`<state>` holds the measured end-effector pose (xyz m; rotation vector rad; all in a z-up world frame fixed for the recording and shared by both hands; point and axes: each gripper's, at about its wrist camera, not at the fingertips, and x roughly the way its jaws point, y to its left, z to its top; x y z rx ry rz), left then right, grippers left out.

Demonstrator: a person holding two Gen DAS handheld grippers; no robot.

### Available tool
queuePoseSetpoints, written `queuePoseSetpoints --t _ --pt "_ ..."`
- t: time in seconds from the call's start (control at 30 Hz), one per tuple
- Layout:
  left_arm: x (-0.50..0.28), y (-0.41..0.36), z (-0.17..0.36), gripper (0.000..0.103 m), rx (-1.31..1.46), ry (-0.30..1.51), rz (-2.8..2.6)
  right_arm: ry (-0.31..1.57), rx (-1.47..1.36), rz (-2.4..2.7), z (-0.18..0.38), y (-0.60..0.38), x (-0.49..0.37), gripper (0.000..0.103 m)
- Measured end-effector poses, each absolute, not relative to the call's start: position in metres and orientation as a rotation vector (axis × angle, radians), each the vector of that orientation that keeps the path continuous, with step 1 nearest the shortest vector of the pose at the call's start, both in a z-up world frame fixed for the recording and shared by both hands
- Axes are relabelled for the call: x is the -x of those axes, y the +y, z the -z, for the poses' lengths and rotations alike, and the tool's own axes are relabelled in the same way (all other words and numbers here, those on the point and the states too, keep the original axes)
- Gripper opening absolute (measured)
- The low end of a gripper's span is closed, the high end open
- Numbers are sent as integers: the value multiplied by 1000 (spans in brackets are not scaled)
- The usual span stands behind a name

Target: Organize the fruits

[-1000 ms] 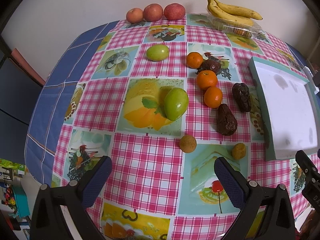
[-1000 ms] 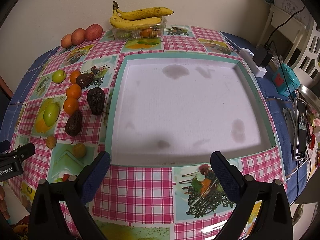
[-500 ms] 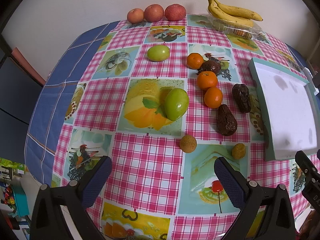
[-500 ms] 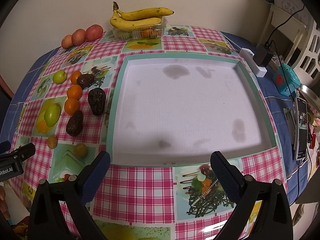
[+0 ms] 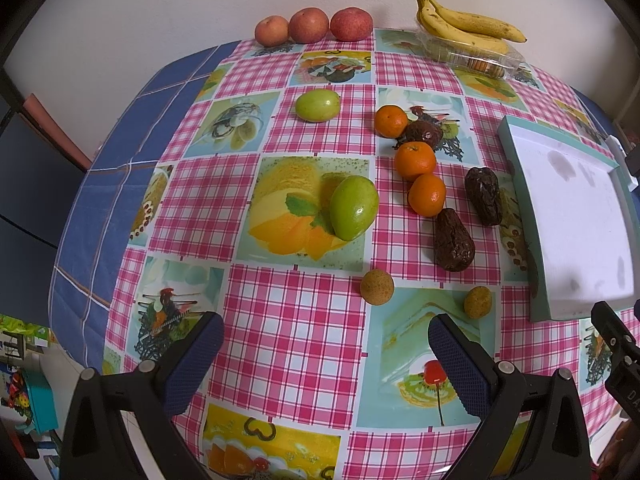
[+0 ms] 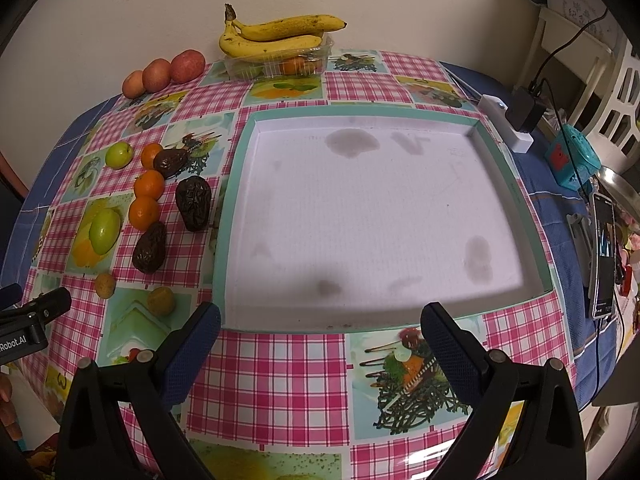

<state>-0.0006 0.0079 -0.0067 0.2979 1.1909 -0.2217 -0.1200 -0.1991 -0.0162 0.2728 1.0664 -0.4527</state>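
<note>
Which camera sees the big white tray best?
The right wrist view. There the whole tray fills the middle, all four teal edges showing, nothing inside but grey stains. The left wrist view shows the tray only at the right edge, slanted and partly cut off.

"Robot.AI" is printed in white on the black body of the left tongs [image 6: 24, 320], seen at the right wrist view's left edge; its beginning is cut off.
</note>
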Motion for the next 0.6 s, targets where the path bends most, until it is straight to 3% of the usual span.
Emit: queuePoseSetpoints --t 0.6 --pt "-1 12 5 103 -278 1189 215 1080 -266 445 18 -198 118 100"
